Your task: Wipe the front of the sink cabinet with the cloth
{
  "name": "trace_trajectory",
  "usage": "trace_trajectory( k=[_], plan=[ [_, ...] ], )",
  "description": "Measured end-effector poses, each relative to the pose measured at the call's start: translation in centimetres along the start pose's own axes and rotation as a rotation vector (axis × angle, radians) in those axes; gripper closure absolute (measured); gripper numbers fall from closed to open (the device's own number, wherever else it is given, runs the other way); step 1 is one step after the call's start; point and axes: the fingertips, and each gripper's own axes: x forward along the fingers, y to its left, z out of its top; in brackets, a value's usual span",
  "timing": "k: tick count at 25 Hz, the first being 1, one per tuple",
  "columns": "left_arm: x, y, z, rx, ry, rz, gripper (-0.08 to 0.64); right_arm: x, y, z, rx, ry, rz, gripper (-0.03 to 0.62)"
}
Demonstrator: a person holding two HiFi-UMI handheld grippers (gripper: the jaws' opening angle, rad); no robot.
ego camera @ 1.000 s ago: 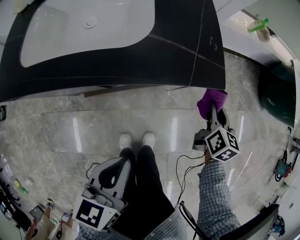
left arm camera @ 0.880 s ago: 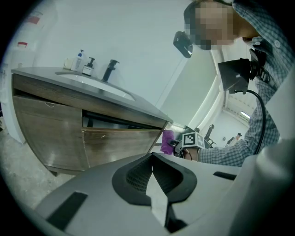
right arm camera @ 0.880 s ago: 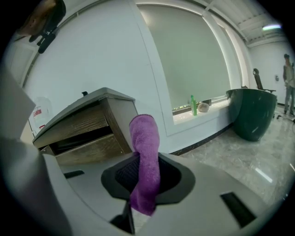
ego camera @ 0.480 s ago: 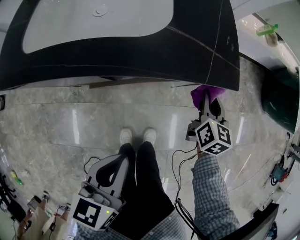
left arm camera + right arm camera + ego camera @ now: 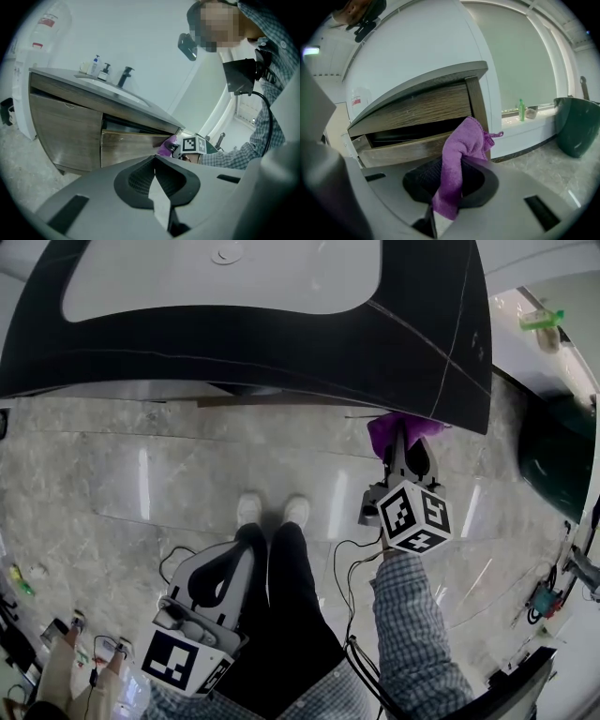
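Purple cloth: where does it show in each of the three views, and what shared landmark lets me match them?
Head view: cloth right of centre, at the countertop's front edge.
Left gripper view: small purple patch at mid-frame, by the drawer's right end.
Right gripper view: centre, pinched in the right gripper.
Shared landmark: the countertop.

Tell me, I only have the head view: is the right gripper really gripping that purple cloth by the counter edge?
Observer: Yes; the right gripper is shut on the cloth, which stands up out of its jaws.
Operator: Is the cabinet front closed there?
Observer: No; the drawer beside the cloth stands slightly out, a dark gap above it.
Operator: And the left gripper?
Observer: The left gripper is shut, empty, facing the cabinet.
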Motion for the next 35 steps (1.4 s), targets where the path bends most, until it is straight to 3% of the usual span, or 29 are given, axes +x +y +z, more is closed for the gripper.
trace_trajectory(
  k=[12,19,25,35],
  plan=[
    [-3.2,3.9,0.6,-0.026,-0.058,0.096,0.549,0.1,8.5,-1.4,-0.111,0.050,0.167,0.515],
    [-4.7,4.8,0.0,-0.050,-0.075,0.118,0.549,0.1,12.9,-2.4,-0.140,0.061,0.226,0.515],
    [-5.5,6.0,-0.4,-0.077,-0.090,0.140,0.549,0.6,17.2,-3.5,-0.219,0.074,0.296,0.515],
    [-6.8,8.1,-1.3,-0.111,-0.100,0.186,0.549,1.1,23.0,-5.4,-0.242,0.102,0.400,0.515]
  ],
)
